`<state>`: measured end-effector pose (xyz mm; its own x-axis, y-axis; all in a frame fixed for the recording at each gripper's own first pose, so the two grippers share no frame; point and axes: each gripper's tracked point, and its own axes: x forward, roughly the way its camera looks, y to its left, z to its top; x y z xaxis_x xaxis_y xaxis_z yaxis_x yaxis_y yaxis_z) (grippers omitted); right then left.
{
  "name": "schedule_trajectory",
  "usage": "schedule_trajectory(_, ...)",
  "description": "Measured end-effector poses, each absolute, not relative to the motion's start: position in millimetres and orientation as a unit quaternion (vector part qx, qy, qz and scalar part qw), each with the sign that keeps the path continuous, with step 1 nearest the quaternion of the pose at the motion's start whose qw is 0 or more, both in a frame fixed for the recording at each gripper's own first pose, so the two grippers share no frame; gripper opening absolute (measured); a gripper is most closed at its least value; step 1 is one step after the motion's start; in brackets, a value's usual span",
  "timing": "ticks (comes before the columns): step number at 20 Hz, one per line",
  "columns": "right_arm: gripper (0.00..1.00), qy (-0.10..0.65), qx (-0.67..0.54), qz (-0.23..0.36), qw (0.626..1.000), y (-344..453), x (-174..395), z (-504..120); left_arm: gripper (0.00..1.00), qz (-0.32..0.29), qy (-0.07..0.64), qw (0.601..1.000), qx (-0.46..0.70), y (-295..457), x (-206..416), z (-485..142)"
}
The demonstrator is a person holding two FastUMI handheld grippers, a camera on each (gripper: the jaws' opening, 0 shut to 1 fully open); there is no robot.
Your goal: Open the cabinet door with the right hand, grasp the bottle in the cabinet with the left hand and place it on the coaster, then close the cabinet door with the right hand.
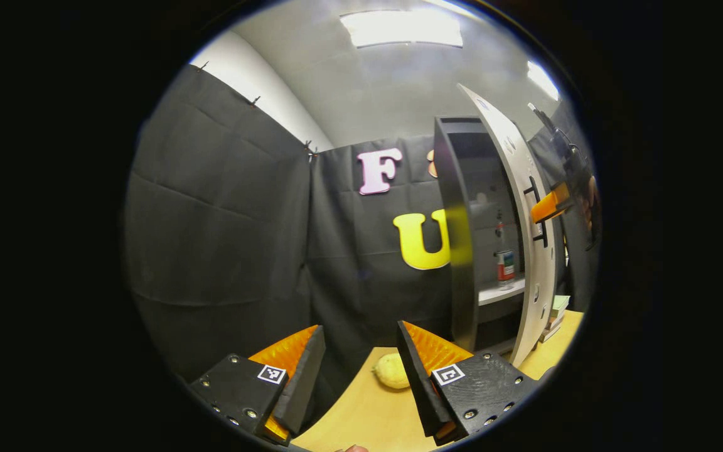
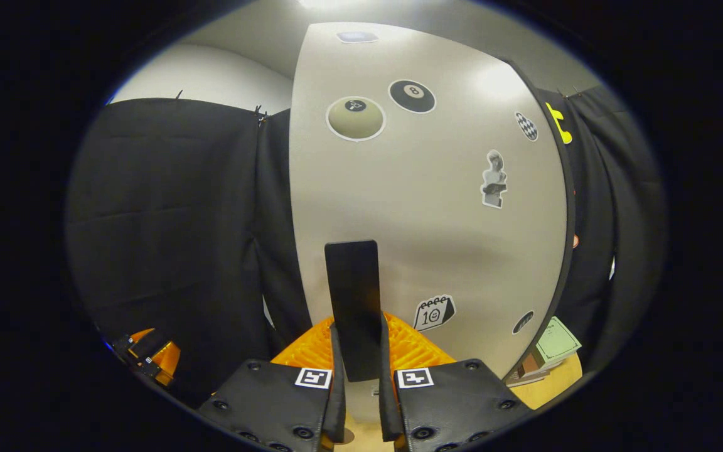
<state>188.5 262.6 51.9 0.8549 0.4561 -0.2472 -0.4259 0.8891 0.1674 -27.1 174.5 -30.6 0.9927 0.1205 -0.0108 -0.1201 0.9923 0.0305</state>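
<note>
1. The right hand-held gripper [image 2: 357,402], at the bottom centre of the right gripper view, was clamped on the dark door handle [image 2: 353,301], with a finger pressed against each side of the bar.
2. The cabinet door [image 2: 424,207] stood partly open. In the left gripper view it appeared edge-on at the right of the frame, swung away from the dark cabinet [image 1: 455,251].
3. The bottle [image 1: 506,267] stood upright on the cabinet's light shelf [image 1: 499,292], seen through the gap between the cabinet's side wall and the door, right of centre in the left gripper view.
4. The left hand-held gripper [image 1: 361,370] hung at the bottom of its own view with its fingers spread wide and nothing between them, well apart from the bottle and above the worktop [image 1: 368,408].
5. A pale rounded object [image 1: 391,370] lay on the worktop just beside the left gripper's fingers; whether it was the coaster could not be told.
6. Judged step: opening the door. To do it well, the pull should follow the arc of the hinge, with the grip kept square on the handle so the bar does not slip out.
7. The gap looked narrow for the left gripper, so the door should probably swing wider before the reach, and the right hand should hold it steady.
</note>
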Motion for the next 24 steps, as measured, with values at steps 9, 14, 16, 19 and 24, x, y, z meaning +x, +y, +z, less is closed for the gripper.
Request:
schedule_trajectory(9,0.24,0.150,0.060,0.210,0.964,245,180,51,0.67,-0.014,0.000,1.000,0.004,100,-9,-24)
schedule_trajectory(14,0.20,0.152,0.059,0.197,0.967,230,173,51,0.64,-0.056,-0.008,0.998,0.003,33,-6,-13)
schedule_trajectory(16,0.23,0.153,0.054,0.196,0.967,225,171,51,0.66,-0.068,-0.007,0.998,0.001,6,-8,-10)
schedule_trajectory(19,0.23,0.153,0.046,0.199,0.967,218,169,50,0.67,-0.082,-0.004,0.997,-0.007,-28,-13,-7)
schedule_trajectory(24,0.23,0.156,0.051,0.211,0.964,210,168,50,0.66,-0.088,-0.008,0.996,-0.008,-72,-18,1)
